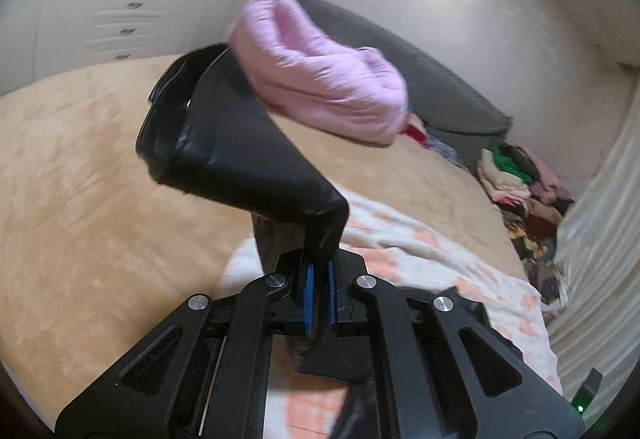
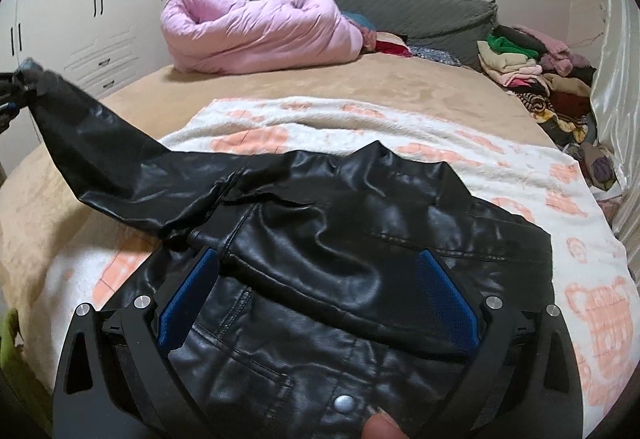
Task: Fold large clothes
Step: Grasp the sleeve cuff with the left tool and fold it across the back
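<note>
A: So, which step of the folding is in hand?

B: My judgement is the sleeve fold. The left gripper (image 1: 320, 275) has its blue fingers (image 1: 308, 289) pressed together on the cuff end of the black leather jacket's sleeve (image 1: 240, 143), which rises ahead of the fingers, lifted off the bed (image 1: 80, 179).

A: And the other gripper?

B: The right gripper (image 2: 320, 299) hangs over the jacket (image 2: 340, 239) with its fingers (image 2: 448, 299) spread wide, holding nothing. The jacket body lies between and below them, on a white blanket with orange prints (image 2: 520, 167).

A: What does the next move call for?

B: Probably carrying the sleeve across onto the jacket body and laying it flat. The right fingers could pin the shoulder so the body does not drag.

A: What does one view show that the other misses?

B: Only the right wrist view shows the whole jacket, collar beyond the fingertips, a metal snap (image 2: 345, 404) nearest the camera, and the sleeve stretched off to the left. The left view shows the pinch itself, close up. Both show a pink quilt (image 2: 256, 31) far beyond the fingers.
</note>
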Demonstrator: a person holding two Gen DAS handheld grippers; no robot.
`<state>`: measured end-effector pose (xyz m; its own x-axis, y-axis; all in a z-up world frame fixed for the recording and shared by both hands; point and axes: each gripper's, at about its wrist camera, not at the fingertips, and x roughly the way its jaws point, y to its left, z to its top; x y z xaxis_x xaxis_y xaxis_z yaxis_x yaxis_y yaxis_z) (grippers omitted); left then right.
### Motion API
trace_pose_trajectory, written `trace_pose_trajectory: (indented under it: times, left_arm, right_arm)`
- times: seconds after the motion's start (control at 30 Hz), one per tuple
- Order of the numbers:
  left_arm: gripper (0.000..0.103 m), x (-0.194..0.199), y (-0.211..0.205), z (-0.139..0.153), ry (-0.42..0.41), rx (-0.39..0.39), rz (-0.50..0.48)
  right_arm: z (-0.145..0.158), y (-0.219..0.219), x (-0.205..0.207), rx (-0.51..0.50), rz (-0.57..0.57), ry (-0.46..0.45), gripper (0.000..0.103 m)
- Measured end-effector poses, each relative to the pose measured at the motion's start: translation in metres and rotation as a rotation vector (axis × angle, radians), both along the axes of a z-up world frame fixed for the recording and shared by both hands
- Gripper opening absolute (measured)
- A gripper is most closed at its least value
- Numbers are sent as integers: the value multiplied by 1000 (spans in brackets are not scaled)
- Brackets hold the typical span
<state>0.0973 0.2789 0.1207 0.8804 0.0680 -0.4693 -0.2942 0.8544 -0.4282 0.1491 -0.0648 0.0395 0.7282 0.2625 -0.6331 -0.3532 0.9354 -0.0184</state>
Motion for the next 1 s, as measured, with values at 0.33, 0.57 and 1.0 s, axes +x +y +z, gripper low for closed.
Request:
trace_pose_trajectory:
  times: [0.33,0.57,1.0]
  left_arm:
    - [0,21,-95,33,-43,99,-180]
    - [0,36,-152,30,-31,138,-291]
    - [0,66,-266,-31,81,271,-529]
  right_arm:
    - [13,-42,-8,42,-58,-34,99]
    - [15,-76,-13,80,-110,-45,99]
    - [4,-169,-10,177,-302,-7,99]
